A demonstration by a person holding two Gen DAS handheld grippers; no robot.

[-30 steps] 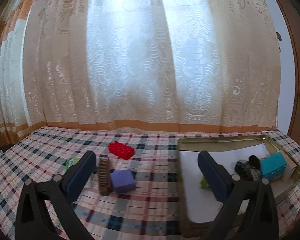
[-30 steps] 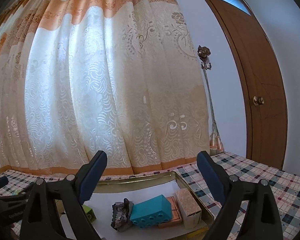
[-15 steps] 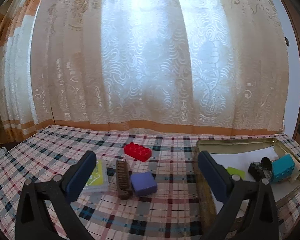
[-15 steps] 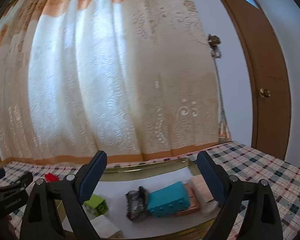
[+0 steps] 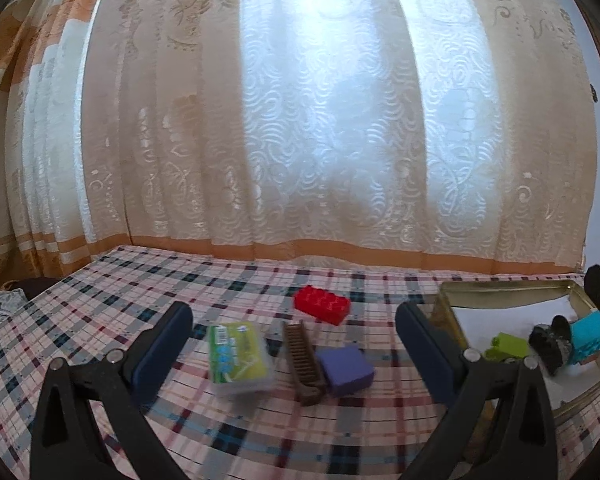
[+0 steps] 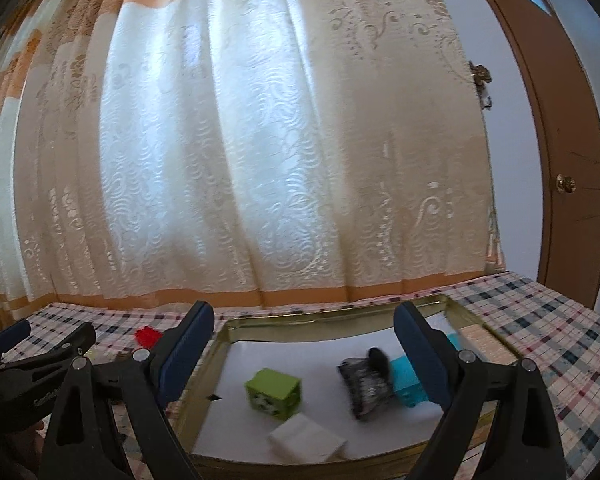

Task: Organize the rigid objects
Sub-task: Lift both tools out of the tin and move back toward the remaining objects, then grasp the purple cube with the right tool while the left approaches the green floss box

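Observation:
In the left wrist view my left gripper [image 5: 292, 340] is open and empty above the checked tablecloth. Between and beyond its fingers lie a clear box with a green label [image 5: 240, 358], a brown comb [image 5: 302, 360], a purple block [image 5: 345, 370] and a red brick [image 5: 322, 310]. The gold tray [image 5: 500, 288] sits to the right. In the right wrist view my right gripper [image 6: 304, 344] is open and empty over that tray [image 6: 324, 315], which holds a green cube [image 6: 274, 392], a white block [image 6: 308, 440], a dark crumpled object [image 6: 366, 384] and a teal brick [image 6: 408, 380].
A lace curtain [image 5: 320, 120] hangs right behind the table's far edge. A brown door [image 6: 568, 160] stands at the right. The left gripper's body [image 6: 32, 372] shows at the left of the right wrist view, with the red brick [image 6: 148, 335] beyond it.
Both views have swung left: the loose objects slid right and the clear box came fully into sight between the left fingers. The tray's green cube and white block now lie between the right fingers.

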